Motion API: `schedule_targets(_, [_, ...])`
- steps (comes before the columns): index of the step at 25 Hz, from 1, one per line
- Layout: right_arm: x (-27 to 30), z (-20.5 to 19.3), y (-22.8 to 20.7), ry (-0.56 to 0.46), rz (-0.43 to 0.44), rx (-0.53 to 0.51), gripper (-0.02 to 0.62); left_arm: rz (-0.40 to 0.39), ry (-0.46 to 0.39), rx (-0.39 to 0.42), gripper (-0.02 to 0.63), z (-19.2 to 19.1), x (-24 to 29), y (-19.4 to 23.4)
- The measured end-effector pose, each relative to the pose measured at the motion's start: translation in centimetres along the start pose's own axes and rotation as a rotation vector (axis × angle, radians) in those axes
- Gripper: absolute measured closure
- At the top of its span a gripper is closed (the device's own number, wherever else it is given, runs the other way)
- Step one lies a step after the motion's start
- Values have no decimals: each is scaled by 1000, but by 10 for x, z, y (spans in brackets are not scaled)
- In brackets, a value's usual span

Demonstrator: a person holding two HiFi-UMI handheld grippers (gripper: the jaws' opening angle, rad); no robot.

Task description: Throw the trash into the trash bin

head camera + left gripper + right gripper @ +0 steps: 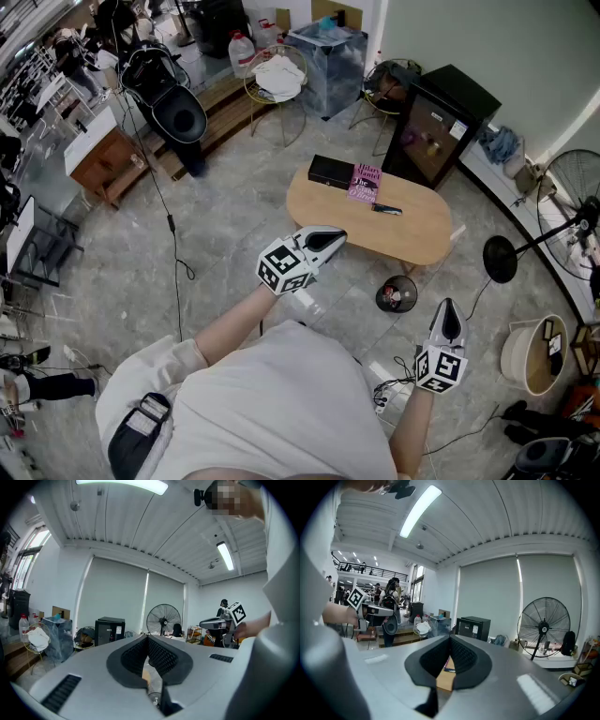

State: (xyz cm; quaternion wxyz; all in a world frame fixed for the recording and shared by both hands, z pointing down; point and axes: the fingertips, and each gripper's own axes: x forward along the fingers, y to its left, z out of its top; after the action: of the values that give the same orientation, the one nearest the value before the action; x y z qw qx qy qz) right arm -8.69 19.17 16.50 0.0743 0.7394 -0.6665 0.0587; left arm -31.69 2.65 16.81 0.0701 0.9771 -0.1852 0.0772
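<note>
Person in white short-sleeved tee (281,403); left tongs (336,234) and right tongs (448,306) have grey-white shells, black ribbed pads (161,658), dark slotted vents (61,692), and a black-and-white square-marker cube (284,267) each.

An oval low table of light wood (417,234) stands on a grey marbled floor (225,244). On its top lie a flat black rectangular box (330,172), a pink printed booklet (365,184) touching the box, and a slim black object (386,209) just beside the booklet. Behind the table stands a black cabinet with a glass front (441,122). A round wire-framed chair (278,77) heaped with white cloth stands well apart from the table, near a clear plastic water jug (242,52). A black wire-caged fan (574,186) stands at the right.
</note>
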Motion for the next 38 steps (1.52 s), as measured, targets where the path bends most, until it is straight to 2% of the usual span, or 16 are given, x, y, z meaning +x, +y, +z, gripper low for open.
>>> schedule_targets(18, [-7, -8, -19, 6, 6, 43, 584, 9, 25, -1, 600, -7, 10, -22])
schedule_targets(38, [-19, -38, -67, 45, 127, 3, 584, 84, 35, -45, 600, -28, 43, -81])
